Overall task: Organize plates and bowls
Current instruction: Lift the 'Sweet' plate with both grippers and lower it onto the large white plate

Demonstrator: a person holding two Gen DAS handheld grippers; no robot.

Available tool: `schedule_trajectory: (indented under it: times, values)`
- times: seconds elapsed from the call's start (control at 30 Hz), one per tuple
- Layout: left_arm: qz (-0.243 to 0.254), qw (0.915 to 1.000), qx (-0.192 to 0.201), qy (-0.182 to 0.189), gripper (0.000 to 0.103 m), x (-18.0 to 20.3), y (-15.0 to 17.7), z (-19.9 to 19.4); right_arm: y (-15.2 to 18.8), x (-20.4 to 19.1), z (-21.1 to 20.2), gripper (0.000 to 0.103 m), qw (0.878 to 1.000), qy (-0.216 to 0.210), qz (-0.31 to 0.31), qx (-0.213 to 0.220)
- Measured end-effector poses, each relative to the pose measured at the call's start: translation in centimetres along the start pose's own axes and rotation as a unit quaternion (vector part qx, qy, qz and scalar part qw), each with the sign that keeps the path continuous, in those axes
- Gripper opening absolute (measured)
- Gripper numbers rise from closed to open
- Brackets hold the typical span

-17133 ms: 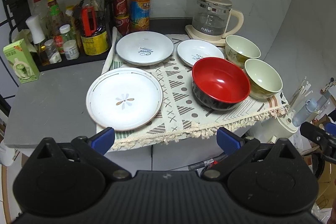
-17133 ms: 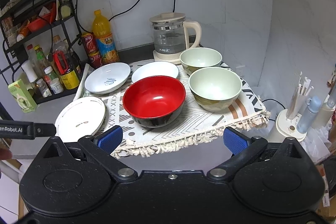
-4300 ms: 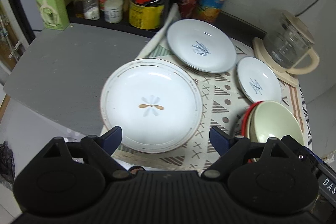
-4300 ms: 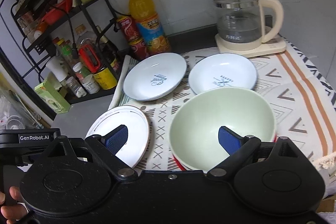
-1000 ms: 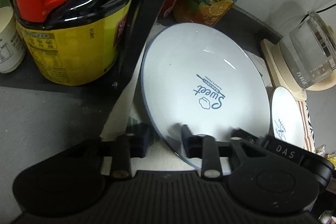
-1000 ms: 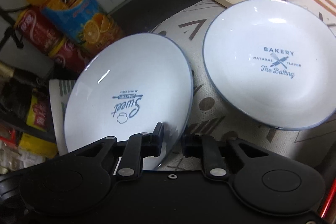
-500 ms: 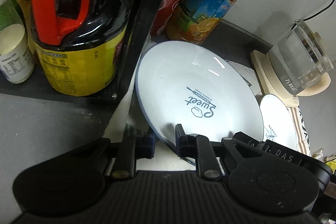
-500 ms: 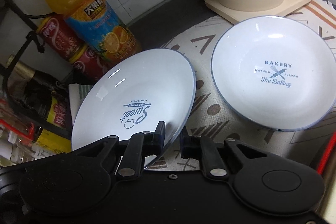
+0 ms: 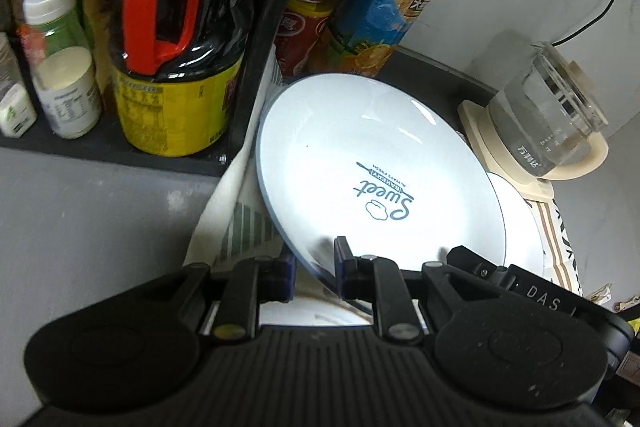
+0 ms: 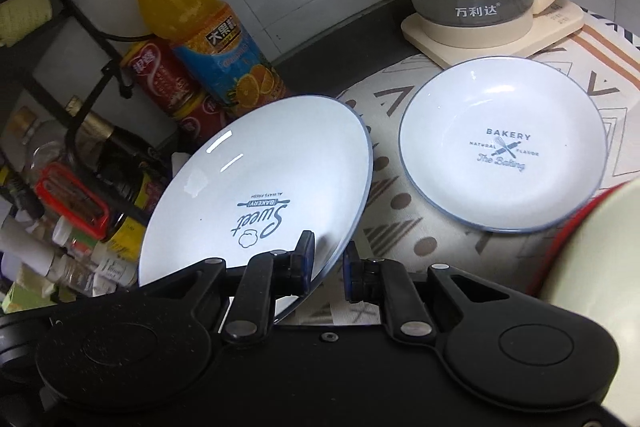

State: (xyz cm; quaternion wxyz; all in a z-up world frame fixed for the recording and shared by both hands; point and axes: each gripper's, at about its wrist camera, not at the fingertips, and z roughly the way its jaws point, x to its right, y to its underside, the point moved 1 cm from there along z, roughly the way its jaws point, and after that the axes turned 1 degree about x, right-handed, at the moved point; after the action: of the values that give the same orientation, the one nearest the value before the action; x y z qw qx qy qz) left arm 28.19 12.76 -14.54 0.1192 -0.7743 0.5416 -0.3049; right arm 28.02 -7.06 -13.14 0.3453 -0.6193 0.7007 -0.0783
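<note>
Between both pairs of nearly closed jaws, the white blue-rimmed "Sweet" plate [image 9: 372, 163] is tilting off the patterned cloth [image 10: 400, 211]: the left gripper [image 9: 314, 273] is pinching its near rim, the right gripper [image 10: 326, 265] another part of that rim. Beyond the right gripper, the smaller white "Bakery" plate [image 10: 504, 147] is lying flat.

Dim indoor light from above leaves bright streaks of glare on the glossy white blue-rimmed "Sweet" plate [image 9: 372, 167] [image 10: 260, 187], the dark metal rack [image 9: 264, 39] sits in shadow, and both fisheye views bend and blur toward their edges.
</note>
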Motion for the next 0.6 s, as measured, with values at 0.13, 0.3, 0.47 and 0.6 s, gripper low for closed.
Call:
schedule_trajectory:
  times: [0.13,0.3,0.47,0.6]
  values:
    - [-0.012,0.9999,0.002,-0.002,0.017,0.3,1.6,-1.1,0.7,0.2,-1.3,0.014,1.0,-0.008,-0.017,-0.002]
    - [-0.023,0.9996,0.014,-0.006,0.017,0.4,3.3,-2.8,1.6,0.7,-2.8,0.014,0.999,-0.015,-0.039,-0.007]
    - [-0.039,0.9989,0.022,-0.01,0.017,0.7,5.3,-4.5,2.6,1.1,-4.0,0.014,0.998,-0.026,-0.06,-0.01]
    - [-0.053,0.9981,0.027,-0.014,0.017,0.7,6.8,-5.6,3.4,1.4,-5.0,0.014,0.997,-0.034,-0.073,-0.014]
